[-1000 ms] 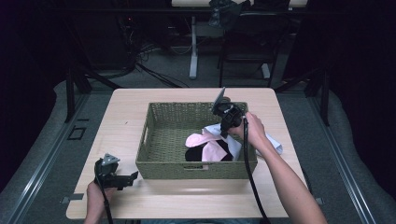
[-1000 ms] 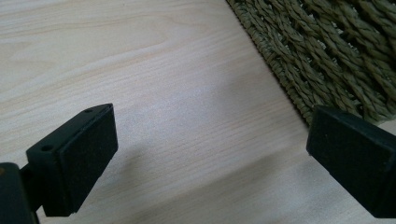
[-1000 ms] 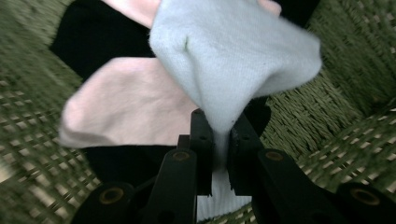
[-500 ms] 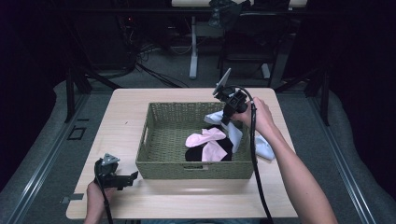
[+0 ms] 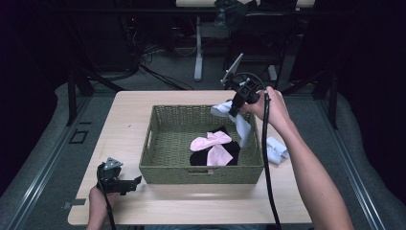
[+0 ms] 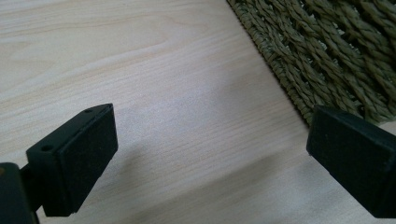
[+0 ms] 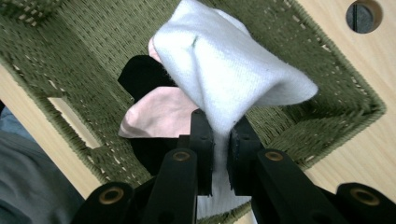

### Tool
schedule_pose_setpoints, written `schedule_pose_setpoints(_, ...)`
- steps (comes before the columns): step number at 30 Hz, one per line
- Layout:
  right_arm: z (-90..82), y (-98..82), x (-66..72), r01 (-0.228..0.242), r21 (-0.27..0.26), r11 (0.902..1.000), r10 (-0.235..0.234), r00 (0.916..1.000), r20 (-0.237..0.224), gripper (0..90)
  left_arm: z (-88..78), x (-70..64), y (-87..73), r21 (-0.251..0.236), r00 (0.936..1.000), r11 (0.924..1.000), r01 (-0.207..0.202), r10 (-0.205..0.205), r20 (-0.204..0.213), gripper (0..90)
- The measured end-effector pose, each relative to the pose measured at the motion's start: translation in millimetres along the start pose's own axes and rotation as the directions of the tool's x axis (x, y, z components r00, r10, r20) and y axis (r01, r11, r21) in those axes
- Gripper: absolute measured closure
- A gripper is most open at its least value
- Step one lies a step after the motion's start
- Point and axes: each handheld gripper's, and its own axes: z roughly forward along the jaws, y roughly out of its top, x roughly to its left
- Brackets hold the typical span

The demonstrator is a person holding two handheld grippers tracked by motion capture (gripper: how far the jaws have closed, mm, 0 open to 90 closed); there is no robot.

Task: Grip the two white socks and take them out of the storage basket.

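White sock (image 7: 224, 70) hangs pinched in the right gripper (image 7: 220, 140) above the basket (image 5: 201, 175) — lifting step; next, carry it clear — left gripper (image 6: 205, 154) spread, idle.

From the high view I can't see most of the black garment (image 5: 230, 152); the pink sock (image 5: 213, 146) lies across it. The white sock (image 7: 229, 74) runs out of my right gripper view's bottom edge below the right hand-held gripper (image 7: 220, 135). The wicker basket (image 6: 327, 51) is cut off at the left gripper view's top and right edges.
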Motion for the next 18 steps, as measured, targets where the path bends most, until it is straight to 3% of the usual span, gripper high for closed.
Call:
schedule_pose_setpoints(8,-26.5,-5.6,-2.8,-0.013,-0.036,0.9992,0.014,0.9997,0.019,82.8,-0.1,0.0,-0.1,-0.001,1.0000,1.0000,0.000,0.000,-0.001,2.0)
schedule_pose_setpoints(11,-41.8,-15.0,-9.4,-0.032,-0.049,0.9983,0.033,0.9989,0.034,82.8,0.2,0.1,-0.2,-0.005,1.0000,1.0000,0.001,-0.001,-0.001,2.0)
schedule_pose_setpoints(18,-59.0,-35.9,-23.7,-0.073,-0.070,0.9949,0.077,0.9955,0.055,82.7,0.4,0.0,0.1,-0.001,1.0000,1.0000,0.000,0.000,-0.001,2.0)
